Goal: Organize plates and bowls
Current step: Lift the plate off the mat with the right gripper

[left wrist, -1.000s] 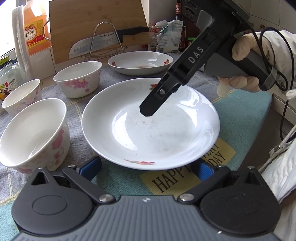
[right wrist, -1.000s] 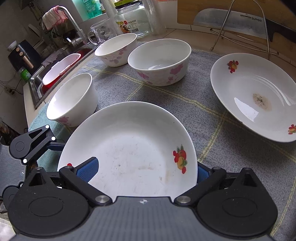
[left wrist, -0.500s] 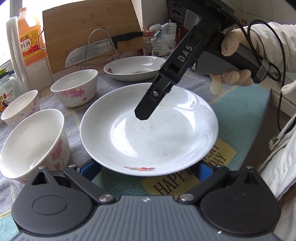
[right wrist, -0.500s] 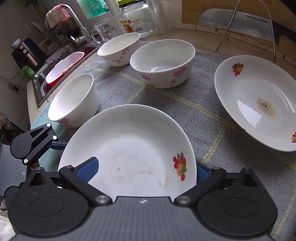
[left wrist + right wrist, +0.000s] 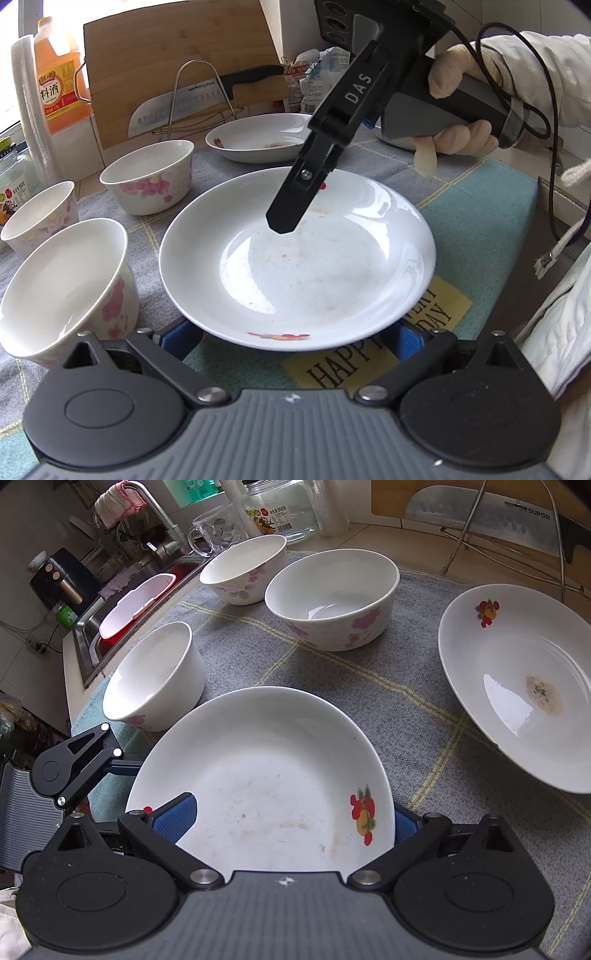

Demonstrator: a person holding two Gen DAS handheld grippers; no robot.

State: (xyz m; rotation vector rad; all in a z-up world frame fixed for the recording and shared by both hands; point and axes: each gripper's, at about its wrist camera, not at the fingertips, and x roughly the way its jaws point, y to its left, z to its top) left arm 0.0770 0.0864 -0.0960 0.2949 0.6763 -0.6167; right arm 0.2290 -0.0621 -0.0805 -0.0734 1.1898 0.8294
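Note:
A white plate with fruit prints (image 5: pixel 295 266) (image 5: pixel 258 779) is lifted off the cloth. My right gripper (image 5: pixel 288 221) is shut on its far rim; one finger lies over the plate, the other is hidden beneath. In its own view its blue pads (image 5: pixel 177 812) flank the plate. My left gripper (image 5: pixel 295 341) is open, its blue pads (image 5: pixel 181 338) under the plate's near rim; whether they touch it I cannot tell. It also shows in the right wrist view (image 5: pixel 122 764). A second, stained plate (image 5: pixel 524 683) (image 5: pixel 262 138) lies beyond.
Three flowered bowls (image 5: pixel 332 598) (image 5: pixel 243 568) (image 5: pixel 155 675) stand on the grey cloth (image 5: pixel 406 701) to the left. A knife on a wire rack (image 5: pixel 199 99), cutting board, bottle (image 5: pixel 59 77) and jar stand behind. A sink (image 5: pixel 136 602) lies far left.
The right gripper has raised the plate's far side a little and the plate has come slightly toward my left gripper. The left gripper stays open under the near rim.

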